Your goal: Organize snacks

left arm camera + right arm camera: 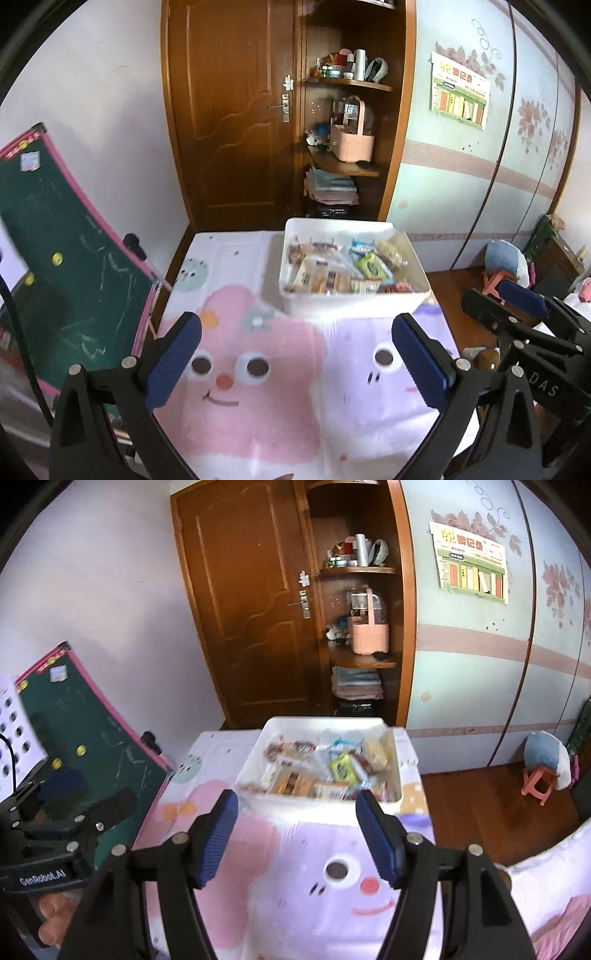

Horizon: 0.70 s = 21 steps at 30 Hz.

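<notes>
While both tools are hanging above the counter (258, 424), the task is looking nearly finished, as far as I can judge. The white bin (351, 306) is standing at the far end of the counter, on the cartoon cloth, and the snacks (343, 266) are all lying inside it in a mixed pile: flat packets, a green packet and some pale ones. No loose packet is showing on the cloth in either view, so I think the gathering is done; what is possibly left is only to arrange the packets more neatly inside the bin, because they are lying on each other without order. The left tool (295, 365) is standing very wide and nothing is between its blue pads. The right tool (297, 840) is standing moderately wide, also empty, and it is pointing toward the near wall of the bin without touching it. Both tools are well apart from the snacks at this moment.
</notes>
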Tool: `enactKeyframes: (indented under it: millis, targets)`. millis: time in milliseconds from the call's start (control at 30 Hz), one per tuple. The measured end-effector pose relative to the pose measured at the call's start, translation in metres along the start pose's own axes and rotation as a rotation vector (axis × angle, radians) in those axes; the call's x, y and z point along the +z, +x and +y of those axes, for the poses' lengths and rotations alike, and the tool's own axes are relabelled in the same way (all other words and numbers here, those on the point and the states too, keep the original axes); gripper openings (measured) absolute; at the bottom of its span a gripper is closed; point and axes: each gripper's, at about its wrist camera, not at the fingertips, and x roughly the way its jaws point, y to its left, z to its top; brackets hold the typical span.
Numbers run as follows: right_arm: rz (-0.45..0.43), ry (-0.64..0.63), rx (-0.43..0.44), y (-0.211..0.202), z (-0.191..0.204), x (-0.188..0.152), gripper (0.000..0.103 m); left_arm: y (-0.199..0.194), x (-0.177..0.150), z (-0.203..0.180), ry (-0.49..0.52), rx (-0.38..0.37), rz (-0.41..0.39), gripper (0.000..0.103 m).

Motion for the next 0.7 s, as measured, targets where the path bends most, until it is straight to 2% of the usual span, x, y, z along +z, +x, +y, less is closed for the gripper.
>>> enactKeyframes:
  millis: [133,233,333,500,600,700]
  targets:
    - [0.031,0.007,0.002,-0.02,0.015,-0.034,0.067,-0.023,-0.04,0.004,-0.004,0.056,0.034,0.102]
    - [0.046,0.003,0.009,-0.033,0.025,-0.054,0.067,-0.037,-0.062,0.009,-0.027,0.058,0.064,0.102]
    - [0.047,0.004,-0.002,-0.044,0.033,-0.067,0.067,-0.051,-0.076,0.01,-0.044,0.087,0.04,0.102]
    - [0.018,-0.017,-0.021,-0.055,0.041,-0.081,0.07,-0.059,-0.086,0.006,-0.027,0.189,0.006,0.102]
    - [0.005,-0.003,-0.019,-0.056,0.04,-0.083,0.072,-0.055,-0.087,0.005,-0.026,0.195,-0.01,0.102]
    - [0.021,0.025,-0.008,-0.049,0.035,-0.085,0.072,-0.043,-0.087,0.006,-0.032,0.172,0.024,0.102]
